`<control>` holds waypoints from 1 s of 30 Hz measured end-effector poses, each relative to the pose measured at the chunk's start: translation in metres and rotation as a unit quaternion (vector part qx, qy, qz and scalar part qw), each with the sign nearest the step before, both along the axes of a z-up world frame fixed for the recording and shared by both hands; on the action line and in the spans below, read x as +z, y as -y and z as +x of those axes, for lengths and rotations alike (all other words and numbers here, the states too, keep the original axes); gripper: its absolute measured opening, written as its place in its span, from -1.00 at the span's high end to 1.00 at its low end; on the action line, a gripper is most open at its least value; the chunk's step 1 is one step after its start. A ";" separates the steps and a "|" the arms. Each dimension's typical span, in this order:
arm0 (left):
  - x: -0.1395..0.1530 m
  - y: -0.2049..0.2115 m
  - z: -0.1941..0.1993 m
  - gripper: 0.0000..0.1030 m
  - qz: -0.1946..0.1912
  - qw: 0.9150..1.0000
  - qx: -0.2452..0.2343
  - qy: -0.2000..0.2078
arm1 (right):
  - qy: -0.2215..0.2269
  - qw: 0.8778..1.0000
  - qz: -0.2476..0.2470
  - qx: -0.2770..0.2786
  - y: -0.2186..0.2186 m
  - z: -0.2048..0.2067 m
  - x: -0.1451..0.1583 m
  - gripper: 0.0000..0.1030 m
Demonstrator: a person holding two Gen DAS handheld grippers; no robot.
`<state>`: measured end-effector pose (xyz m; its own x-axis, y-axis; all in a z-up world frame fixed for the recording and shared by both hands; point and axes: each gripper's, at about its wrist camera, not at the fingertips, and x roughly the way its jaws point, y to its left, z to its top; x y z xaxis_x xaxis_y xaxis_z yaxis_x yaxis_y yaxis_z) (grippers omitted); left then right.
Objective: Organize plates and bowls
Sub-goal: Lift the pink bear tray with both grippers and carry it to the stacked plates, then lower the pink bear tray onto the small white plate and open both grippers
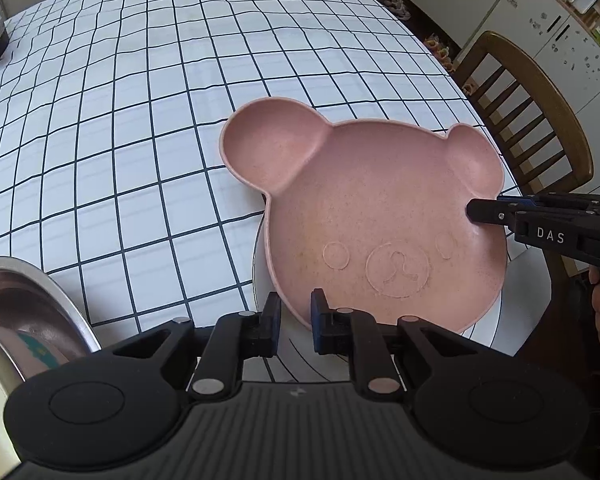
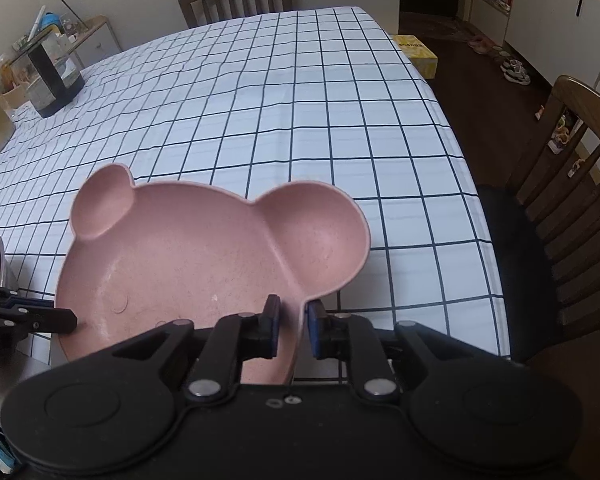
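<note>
The right gripper (image 2: 293, 328) stands slightly spread astride the rim of the pink bear-shaped plate (image 2: 188, 264), pads not pressing. The left gripper (image 1: 296, 326) straddles the near edge, its grip unclear. The plate, resting on a white plate (image 1: 260, 280) on the checked tablecloth (image 1: 140, 120), looks light, stiff and smooth; the thin rim seems the best hold.

The counter (image 2: 284, 120), under a white grid-checked cloth, carries a pink bear-shaped plate (image 2: 188, 256) lower left and a dark box (image 2: 54, 80) upper left.
</note>
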<state>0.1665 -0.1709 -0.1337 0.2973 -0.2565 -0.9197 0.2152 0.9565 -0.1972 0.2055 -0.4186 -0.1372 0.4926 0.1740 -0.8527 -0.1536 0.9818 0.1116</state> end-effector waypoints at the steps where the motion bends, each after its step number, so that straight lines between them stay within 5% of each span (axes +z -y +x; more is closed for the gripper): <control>1: 0.000 0.000 0.000 0.75 0.001 1.000 -0.002 0.000 | 0.000 1.000 -0.003 -0.002 0.000 0.000 0.000 0.60; 18: 0.020 -0.009 -0.020 0.51 -0.002 1.000 -0.014 0.023 | 0.023 0.999 -0.003 -0.034 -0.003 -0.030 0.025 0.20; 30: 0.069 -0.031 -0.056 0.51 -0.013 0.995 -0.025 0.098 | 0.082 0.996 0.018 -0.015 -0.040 -0.067 0.072 -0.12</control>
